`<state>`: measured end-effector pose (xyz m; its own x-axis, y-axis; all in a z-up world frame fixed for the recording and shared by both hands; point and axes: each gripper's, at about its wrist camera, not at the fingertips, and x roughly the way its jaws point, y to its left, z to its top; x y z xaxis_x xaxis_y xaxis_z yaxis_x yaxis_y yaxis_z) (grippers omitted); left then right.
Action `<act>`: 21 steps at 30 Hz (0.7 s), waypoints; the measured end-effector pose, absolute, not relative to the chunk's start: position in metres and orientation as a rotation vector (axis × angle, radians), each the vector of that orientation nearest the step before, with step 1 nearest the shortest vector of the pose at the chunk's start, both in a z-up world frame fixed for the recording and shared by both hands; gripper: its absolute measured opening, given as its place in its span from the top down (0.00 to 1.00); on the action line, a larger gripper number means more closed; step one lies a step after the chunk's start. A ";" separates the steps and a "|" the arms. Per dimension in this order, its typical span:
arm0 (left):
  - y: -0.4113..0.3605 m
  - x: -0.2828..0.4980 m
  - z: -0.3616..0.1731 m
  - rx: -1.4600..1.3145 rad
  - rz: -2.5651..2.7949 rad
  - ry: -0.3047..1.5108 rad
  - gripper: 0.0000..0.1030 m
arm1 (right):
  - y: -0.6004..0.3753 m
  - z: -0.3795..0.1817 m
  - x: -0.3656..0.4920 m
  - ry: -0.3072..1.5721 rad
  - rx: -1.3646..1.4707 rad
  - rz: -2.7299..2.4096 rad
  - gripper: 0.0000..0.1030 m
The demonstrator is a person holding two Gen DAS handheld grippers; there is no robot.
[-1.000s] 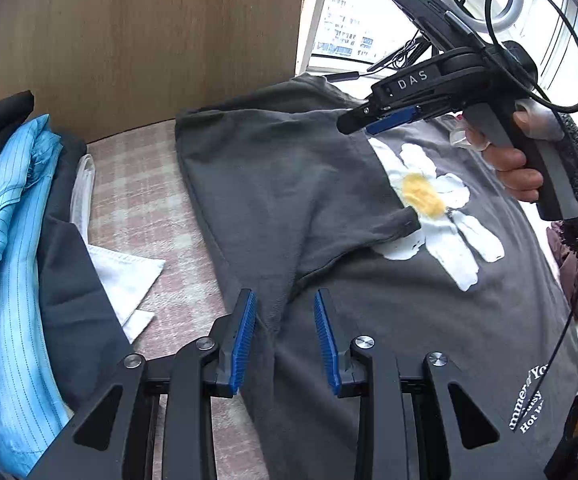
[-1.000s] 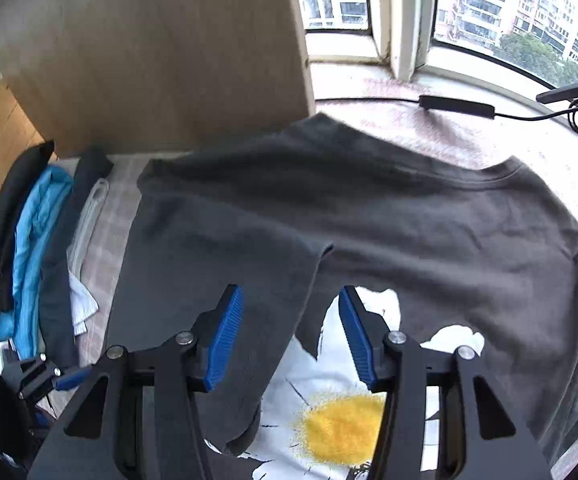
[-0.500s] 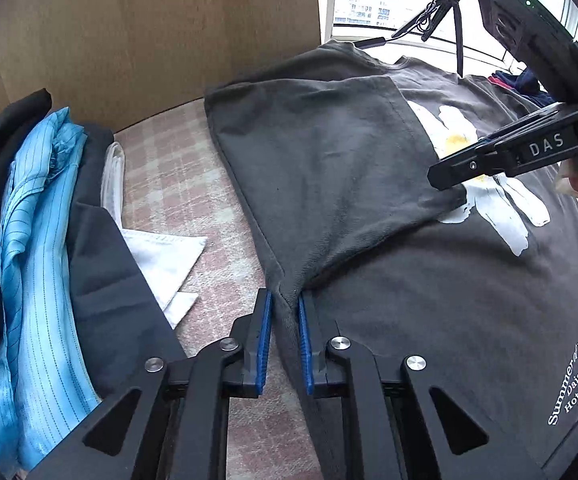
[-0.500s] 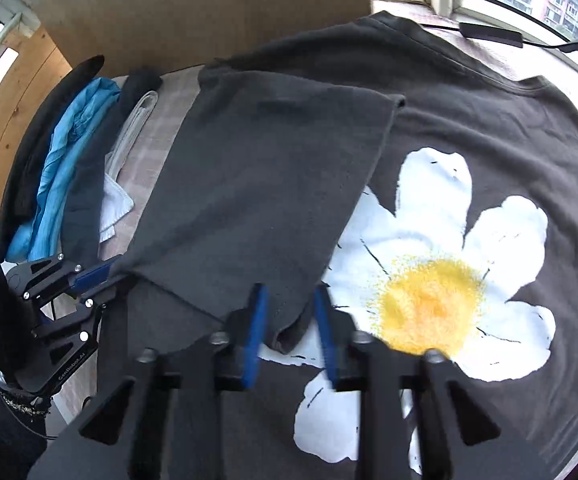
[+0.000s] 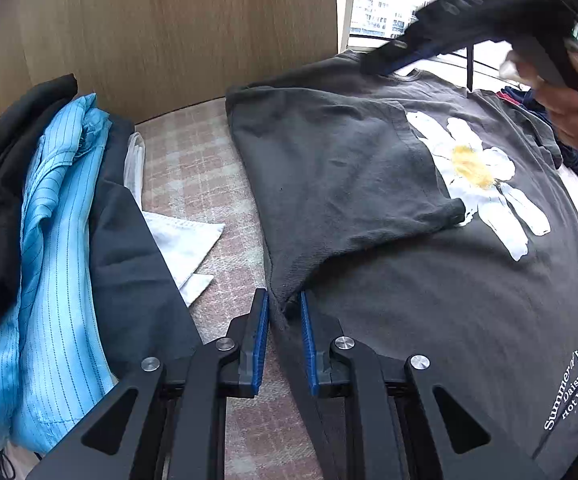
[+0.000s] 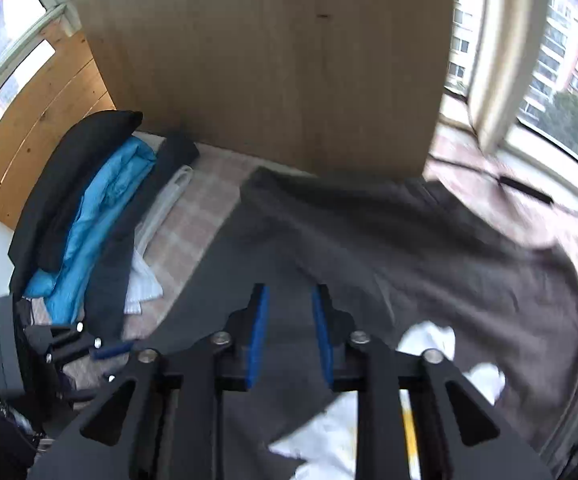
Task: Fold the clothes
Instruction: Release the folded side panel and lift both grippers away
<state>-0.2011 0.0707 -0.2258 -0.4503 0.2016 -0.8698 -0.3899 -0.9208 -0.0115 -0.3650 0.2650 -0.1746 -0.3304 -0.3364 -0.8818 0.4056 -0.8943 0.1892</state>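
A: Status on the fold?

B: Dark grey cotton T-shirt with the white daisy print (image 5: 429, 264) lies flat on the pink checked bedcover (image 5: 193, 168), just beside the pile of blue striped and black clothes (image 5: 53, 240) on its left. Its left sleeve (image 5: 341, 176) is turned in over the chest, edge touching the daisy. So I'd say the first side fold is down.

A: Grippers?

B: Left gripper (image 5: 284, 320): jaws have just eased apart a little, a ridge of the shirt's side seam sits between the blue pads (image 5: 263, 336). Gap is narrow, pads look off the cloth, so I read it as let go, not pinching. Right gripper (image 6: 289, 336): jaws have just been opening, parted, hovering above the grey fabric with nothing gripped. That view is motion-blurred. In the left wrist view it sits up by the collar, a hand (image 5: 569, 116) on its handle.

A: Next?

B: My guess: the far sleeve and side. Needs both grippers across, a pinch at shoulder and hem, then the same fold inward. Risk: dragging the folded sleeve open.
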 end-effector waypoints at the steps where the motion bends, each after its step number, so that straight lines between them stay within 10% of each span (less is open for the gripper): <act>1: 0.071 -0.200 -0.227 -1.400 2.396 0.266 0.85 | 0.249 -0.180 -0.379 0.134 1.465 -2.234 0.67; 9: 0.067 -0.195 -0.229 -1.367 2.396 0.233 0.85 | 0.187 -0.233 -0.443 0.296 1.612 -2.197 0.70; 10: 0.066 -0.195 -0.230 -1.366 2.393 0.228 0.85 | 0.184 -0.230 -0.444 0.299 1.591 -2.179 0.94; 11: 0.065 -0.194 -0.230 -1.360 2.393 0.223 0.85 | 0.180 -0.227 -0.444 0.308 1.569 -2.179 0.97; 21: 0.040 -0.169 -0.205 -1.349 2.413 0.110 0.85 | 0.182 -0.188 -0.433 0.317 1.459 -2.279 0.87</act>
